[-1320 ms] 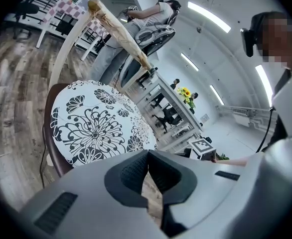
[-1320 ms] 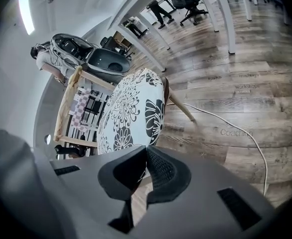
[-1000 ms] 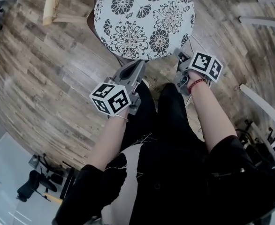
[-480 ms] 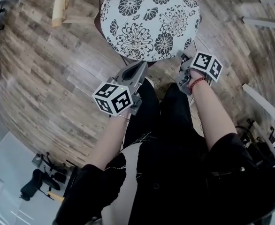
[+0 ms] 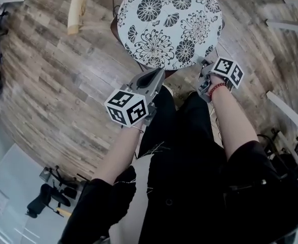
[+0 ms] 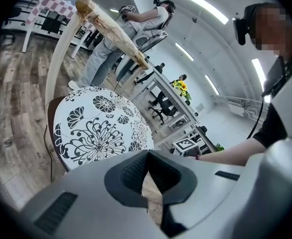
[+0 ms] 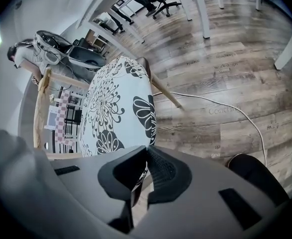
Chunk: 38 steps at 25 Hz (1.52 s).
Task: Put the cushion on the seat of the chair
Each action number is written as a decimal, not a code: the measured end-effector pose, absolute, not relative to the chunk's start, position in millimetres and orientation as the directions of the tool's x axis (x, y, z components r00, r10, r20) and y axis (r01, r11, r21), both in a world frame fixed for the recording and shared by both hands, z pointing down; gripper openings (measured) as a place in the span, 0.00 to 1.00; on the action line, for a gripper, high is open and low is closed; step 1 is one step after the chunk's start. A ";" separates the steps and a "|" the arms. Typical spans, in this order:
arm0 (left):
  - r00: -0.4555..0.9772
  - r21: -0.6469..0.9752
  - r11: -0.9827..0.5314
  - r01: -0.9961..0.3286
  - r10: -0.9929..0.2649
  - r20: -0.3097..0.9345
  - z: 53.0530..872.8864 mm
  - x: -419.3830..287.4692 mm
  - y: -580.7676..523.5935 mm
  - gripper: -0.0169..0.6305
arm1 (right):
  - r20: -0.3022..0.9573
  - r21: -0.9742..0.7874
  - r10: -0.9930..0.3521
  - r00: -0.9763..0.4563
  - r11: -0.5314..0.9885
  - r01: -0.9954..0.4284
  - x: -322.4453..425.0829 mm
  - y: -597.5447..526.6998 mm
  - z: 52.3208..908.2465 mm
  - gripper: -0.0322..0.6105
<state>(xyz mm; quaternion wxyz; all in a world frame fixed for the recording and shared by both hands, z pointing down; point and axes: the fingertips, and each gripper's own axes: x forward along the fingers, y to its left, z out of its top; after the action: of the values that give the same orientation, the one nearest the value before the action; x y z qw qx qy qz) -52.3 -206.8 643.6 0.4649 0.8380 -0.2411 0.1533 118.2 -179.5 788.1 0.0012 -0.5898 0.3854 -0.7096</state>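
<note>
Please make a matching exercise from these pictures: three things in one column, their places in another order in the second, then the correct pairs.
1. round white cushion with black flowers
2. thin white cable
3. red bead bracelet

A. on the wood-plank floor
B. around the right wrist
C. on the brown chair seat

Pairs: 1-C, 2-A, 3-B.

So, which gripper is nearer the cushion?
Right. The right gripper sits at the rim of the cushion; the left gripper hangs just short of its near edge.
</note>
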 end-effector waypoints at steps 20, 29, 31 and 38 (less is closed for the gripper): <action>0.848 0.671 -0.523 -0.526 -0.256 0.465 585.0 -42.5 -215.3 0.04 | 0.841 -0.533 -0.464 -0.278 -0.623 -0.573 128.3 -185.0 734.0 0.29; 0.806 0.643 -0.486 -0.591 -0.355 0.473 547.2 -42.6 -175.2 0.04 | 0.855 -0.372 -0.462 -0.236 -0.231 -0.899 132.8 -176.8 650.2 0.07; 0.799 0.636 -0.485 -0.600 -0.401 0.449 532.8 -35.2 -172.4 0.04 | 0.817 -0.403 -0.508 -0.272 -0.166 -0.900 133.8 -183.9 626.1 0.07; 0.789 0.631 -0.503 -0.590 -0.524 0.321 444.9 -3.4 -143.4 0.04 | 0.694 -0.443 -0.615 -0.373 0.042 -0.895 144.1 -171.6 516.6 0.07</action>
<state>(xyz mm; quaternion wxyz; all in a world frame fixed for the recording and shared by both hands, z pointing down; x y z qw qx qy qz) -3.4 -143.4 444.9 0.3807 0.8658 -0.3218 0.0437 144.1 -171.6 516.6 -0.1602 -0.5365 0.7040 -0.4370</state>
